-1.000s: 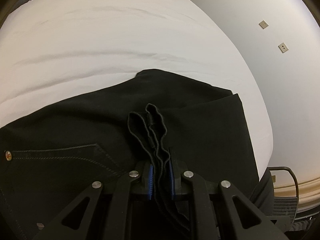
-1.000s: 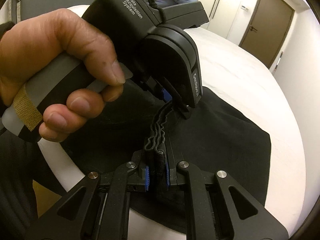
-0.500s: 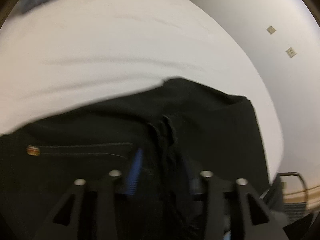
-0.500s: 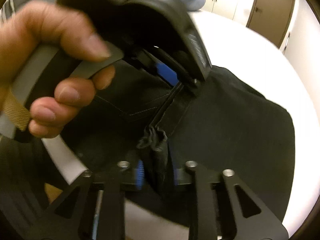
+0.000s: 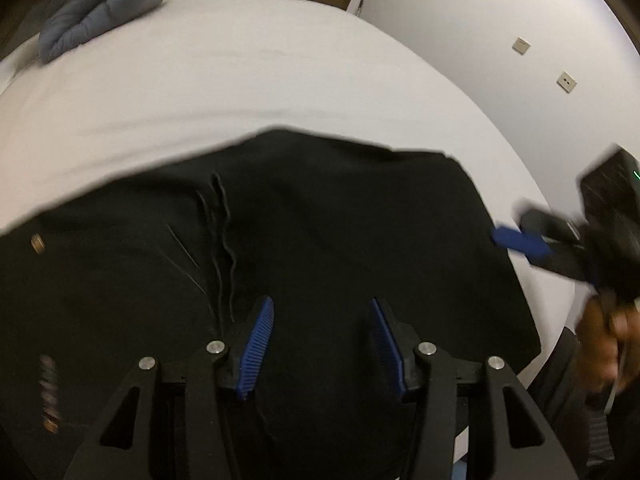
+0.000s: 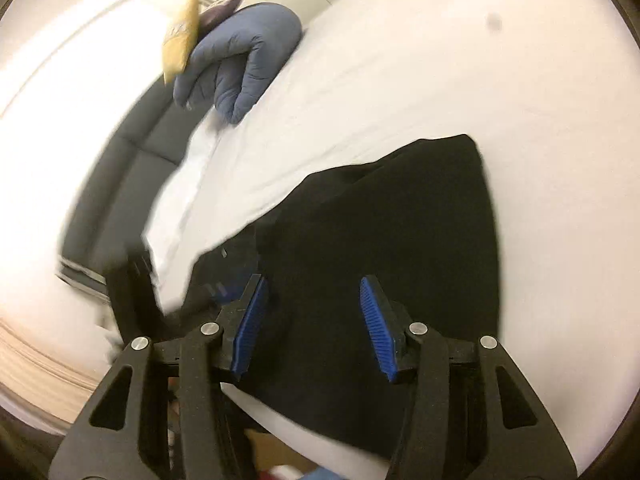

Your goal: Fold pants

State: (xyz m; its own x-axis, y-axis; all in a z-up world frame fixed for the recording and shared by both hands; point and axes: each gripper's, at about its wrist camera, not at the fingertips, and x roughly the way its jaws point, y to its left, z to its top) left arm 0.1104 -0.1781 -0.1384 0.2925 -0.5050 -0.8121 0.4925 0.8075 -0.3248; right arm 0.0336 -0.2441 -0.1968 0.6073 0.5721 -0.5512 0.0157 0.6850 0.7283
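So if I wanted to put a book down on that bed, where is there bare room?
The widest bare stretch of sheet lies beyond the black pants, up to the blue jacket at the far end. A narrower strip runs beside the pants toward the wall. The near edge is crowded: pants and both grippers.

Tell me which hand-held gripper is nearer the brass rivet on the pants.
Left. The left hand-held gripper hovers over the pants beside the rivet; the right hand-held gripper is off their far edge.

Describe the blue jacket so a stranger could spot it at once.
Start at the white bed. At its far end, well beyond the black pants, a puffy blue jacket lies bunched up. It is the only quilted blue thing there, with a yellow packet resting against it.
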